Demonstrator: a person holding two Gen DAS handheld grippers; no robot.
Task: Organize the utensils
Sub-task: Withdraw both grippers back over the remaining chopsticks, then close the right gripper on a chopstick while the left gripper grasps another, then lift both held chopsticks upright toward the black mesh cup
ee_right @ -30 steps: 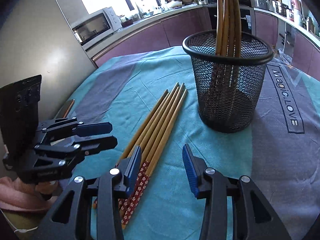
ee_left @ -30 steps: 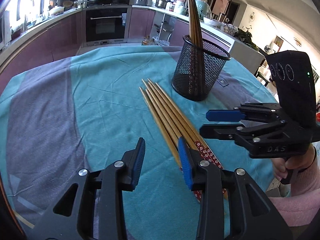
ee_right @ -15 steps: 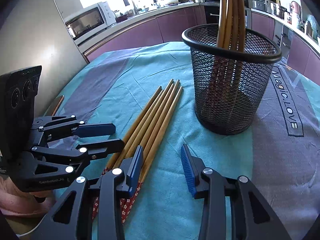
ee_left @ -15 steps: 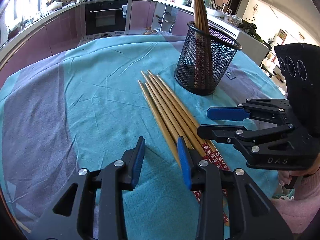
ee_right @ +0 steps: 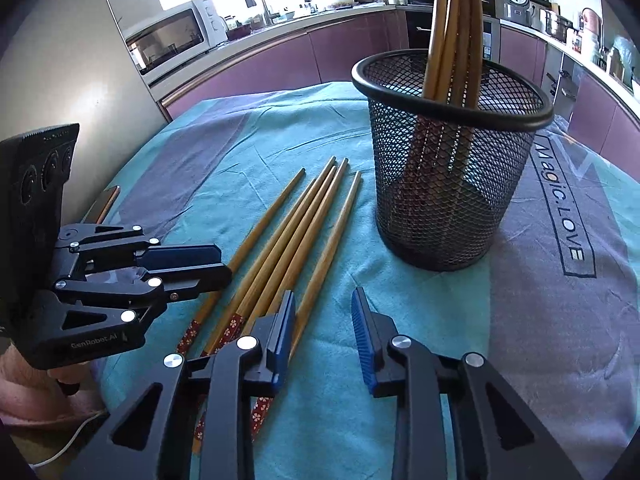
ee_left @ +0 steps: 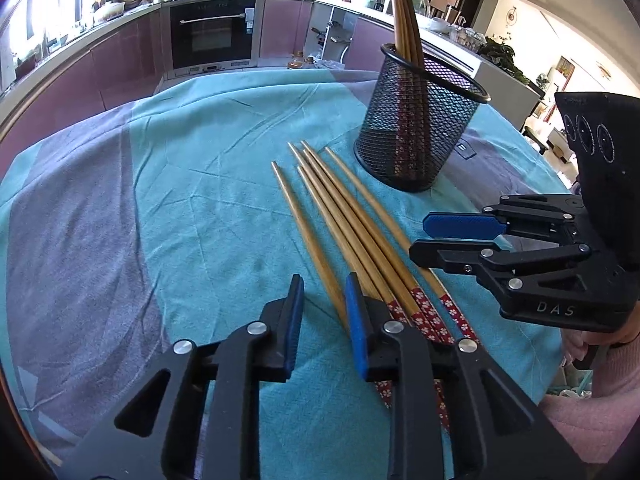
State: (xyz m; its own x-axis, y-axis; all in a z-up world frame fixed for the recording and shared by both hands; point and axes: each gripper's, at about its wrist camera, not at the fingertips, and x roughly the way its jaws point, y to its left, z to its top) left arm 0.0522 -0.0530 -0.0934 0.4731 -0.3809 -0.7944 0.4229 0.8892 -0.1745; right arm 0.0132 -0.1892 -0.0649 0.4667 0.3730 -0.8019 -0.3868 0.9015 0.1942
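Chopsticks — five loose ones lying fanned on the teal-clothed bench in the middle of both views, patterned ends nearest the cameras — wait to join those already standing in the black mesh holder at the upper right, so the step in hand looks like picking one up. The left gripper and right gripper have both just been narrowing, jaws part-spread with nothing between them — each pinches nothing. The next move calls for straddling a single stick at the fan's edge, closing, then lifting it up into the holder.
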